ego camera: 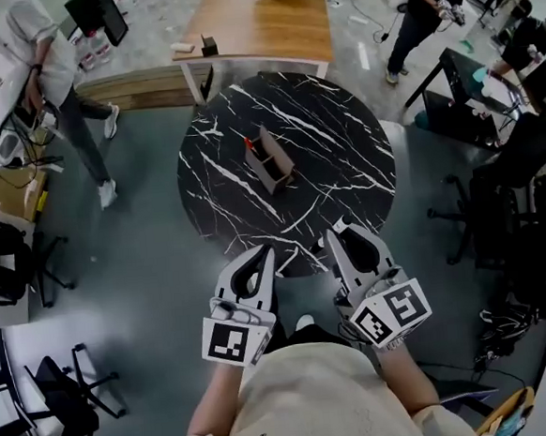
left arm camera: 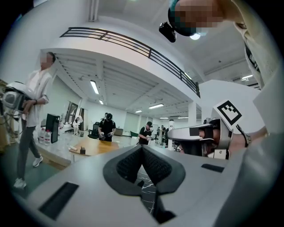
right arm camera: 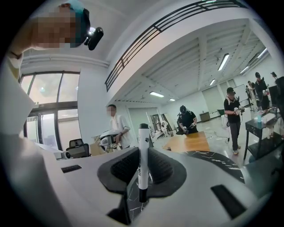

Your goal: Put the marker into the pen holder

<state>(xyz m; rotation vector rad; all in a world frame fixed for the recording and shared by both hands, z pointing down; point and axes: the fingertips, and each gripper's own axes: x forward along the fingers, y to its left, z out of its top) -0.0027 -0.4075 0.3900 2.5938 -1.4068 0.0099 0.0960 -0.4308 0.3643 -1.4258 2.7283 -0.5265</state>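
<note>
Grey floor (ego camera: 145, 269), wooden desk (ego camera: 258, 25), strip lights (left arm camera: 94, 87)

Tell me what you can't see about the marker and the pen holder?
- The marker: in the head view, hidden within the right gripper.
- The marker's print: in the right gripper view, too small to read.
- Inside the pen holder: in the head view, too small; the red thing is unidentifiable.

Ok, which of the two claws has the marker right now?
The right claw: a white marker with dark ends stands upright, pinched between its pads. The left claw is shut with nothing in it.
</note>
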